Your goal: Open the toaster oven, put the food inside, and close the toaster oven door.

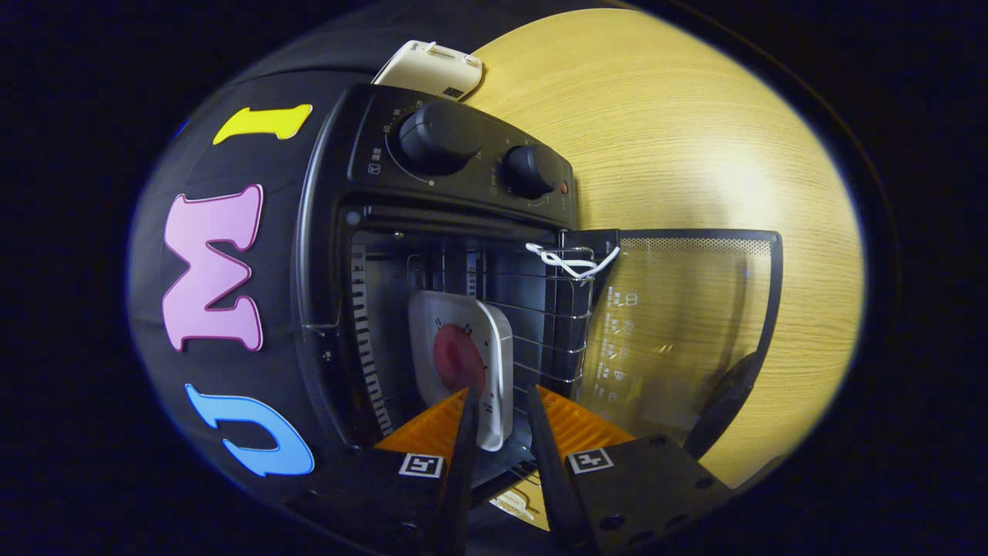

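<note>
Since the plate (pixel 494 363) with its red food (pixel 458 357) already sits on the wire rack (pixel 549 324) inside the toaster oven (pixel 432 232), the released gripper (pixel 500 405), fingers apart and empty, should back out straight before swinging the glass door (pixel 679 332) closed.

I see a pale wooden tabletop (pixel 695 154) under everything, and a cream plastic object (pixel 432 71) lying on it at the far side.

The toaster oven (pixel 432 255) stands open just ahead of the gripper (pixel 500 398), its glass door (pixel 679 332) swung down onto the wooden table (pixel 695 139). Inside on the wire rack (pixel 556 324) sits a white tray (pixel 494 340) holding red food (pixel 457 357). The fingers are parted, touching nothing, with the tray's near edge between their tips.
</note>
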`<state>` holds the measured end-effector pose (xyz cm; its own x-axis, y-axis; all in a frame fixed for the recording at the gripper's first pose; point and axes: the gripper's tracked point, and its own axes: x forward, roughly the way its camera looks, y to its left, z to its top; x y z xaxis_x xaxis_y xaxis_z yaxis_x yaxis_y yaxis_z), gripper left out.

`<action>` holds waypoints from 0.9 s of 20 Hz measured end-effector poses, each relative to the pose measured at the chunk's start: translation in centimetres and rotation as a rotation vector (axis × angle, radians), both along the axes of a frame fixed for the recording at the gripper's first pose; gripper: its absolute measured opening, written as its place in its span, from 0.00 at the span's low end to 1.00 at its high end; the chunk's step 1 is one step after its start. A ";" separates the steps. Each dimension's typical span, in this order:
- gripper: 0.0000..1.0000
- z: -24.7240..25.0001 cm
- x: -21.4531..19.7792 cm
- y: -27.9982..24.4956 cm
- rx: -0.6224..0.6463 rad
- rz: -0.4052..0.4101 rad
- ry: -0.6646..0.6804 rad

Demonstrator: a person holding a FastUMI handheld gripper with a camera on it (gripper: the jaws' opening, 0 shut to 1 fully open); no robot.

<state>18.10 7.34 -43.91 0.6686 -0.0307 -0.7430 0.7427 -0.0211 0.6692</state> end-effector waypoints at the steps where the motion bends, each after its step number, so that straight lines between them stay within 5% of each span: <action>1: 0.44 0.7 -0.8 0.1 -0.023 0.047 -0.010; 4: 0.45 3.1 -4.1 0.3 -0.143 0.224 -0.042; 7: 0.97 4.2 -7.4 0.8 -0.222 0.367 -0.054; 12: 0.98 5.2 -11.4 2.2 -0.537 0.748 -0.092; 18: 0.99 0.3 -16.1 2.7 -0.833 1.096 0.066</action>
